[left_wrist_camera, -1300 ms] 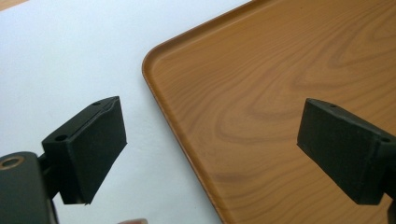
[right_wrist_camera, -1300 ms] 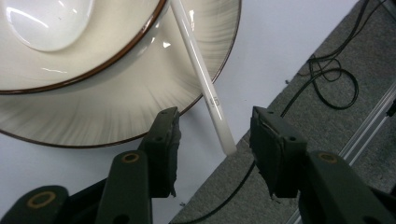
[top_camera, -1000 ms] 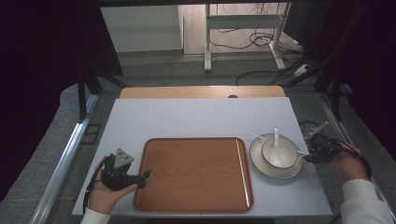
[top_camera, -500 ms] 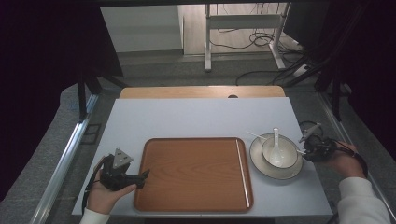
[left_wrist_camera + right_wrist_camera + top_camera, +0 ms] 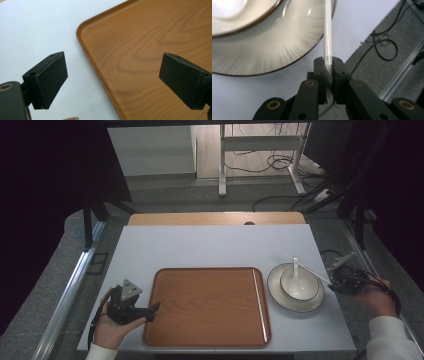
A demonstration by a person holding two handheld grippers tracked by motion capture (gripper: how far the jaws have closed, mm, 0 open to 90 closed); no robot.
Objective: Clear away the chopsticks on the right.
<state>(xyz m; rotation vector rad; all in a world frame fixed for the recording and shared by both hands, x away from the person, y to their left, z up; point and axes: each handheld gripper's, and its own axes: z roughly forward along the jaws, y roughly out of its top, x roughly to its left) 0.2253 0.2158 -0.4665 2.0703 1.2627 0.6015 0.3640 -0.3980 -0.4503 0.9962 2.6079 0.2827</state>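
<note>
My right gripper (image 5: 329,75) has just been closing, and its jaws are now pinched on the near end of a thin white chopstick (image 5: 327,32) — the right gripper view shows the stick clamped between the two pads, running up the middle of the frame and across the rim of the plate (image 5: 274,50). A second ago the jaws stood wider around it.

In the high view the chopstick (image 5: 302,265) lies as a thin line at the right of the frame, slanting from the gripper (image 5: 336,285) up and left over the plate's (image 5: 280,297) far edge. A bowl (image 5: 300,284) sits on that plate with a white spoon (image 5: 295,269) in it.

Reading — the grasp looks made; the lift is not yet begun. The stick is thin and held near one end, so it may pivot in the pads.

Left gripper (image 5: 117,82): jaws spread wide, nothing between them, poised over the left rim of the wooden tray (image 5: 150,50). The tray (image 5: 207,305) sits bare at lower centre.
</note>
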